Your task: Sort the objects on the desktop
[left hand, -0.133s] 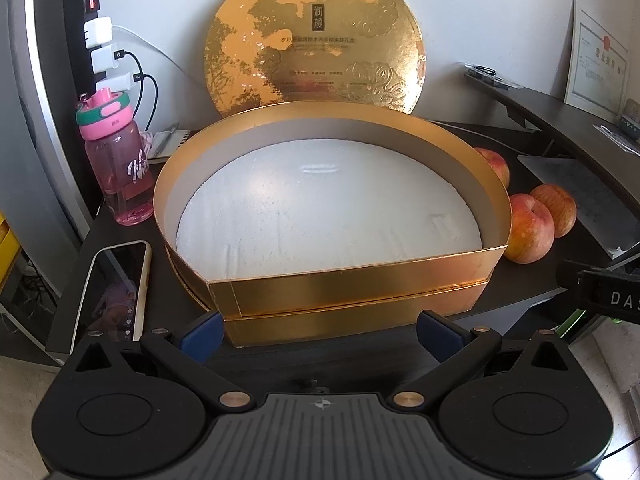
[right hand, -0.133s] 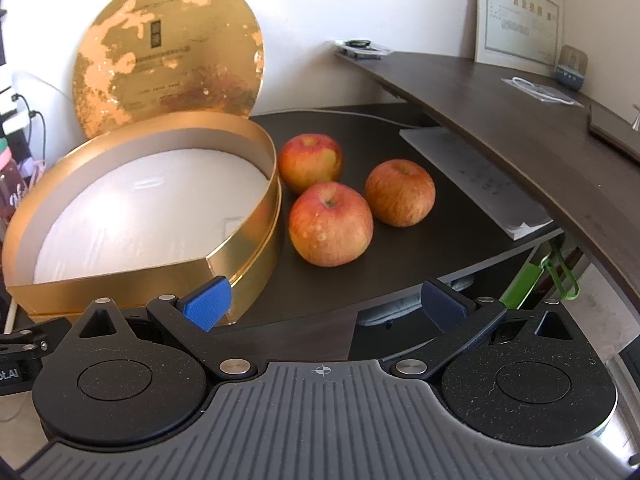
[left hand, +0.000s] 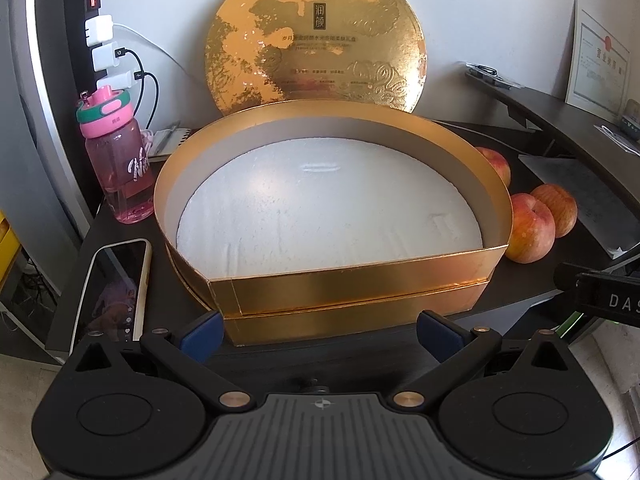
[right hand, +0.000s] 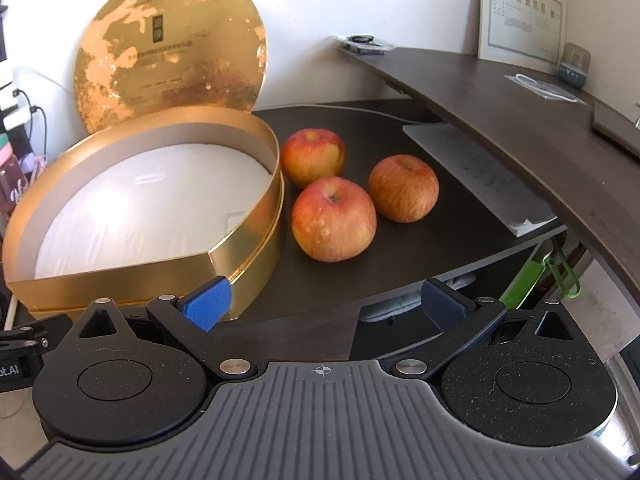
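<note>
While both grippers hover short of the worktop (right hand: 360,280) edge, the left gripper (left hand: 320,330) and right gripper (right hand: 326,304) hold their fingers wide and empty. Three apples (right hand: 334,220) lie on the worktop just beside the open gold box (left hand: 360,288), whose white interior holds nothing. Judged stage: approach. Any pickup requires centring the fingers around one apple.

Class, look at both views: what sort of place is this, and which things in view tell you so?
Probably an office or home-office desk: a framed certificate leans on the wall above a dark desk, chargers fill a power strip, and a phone lies by a water bottle.
</note>
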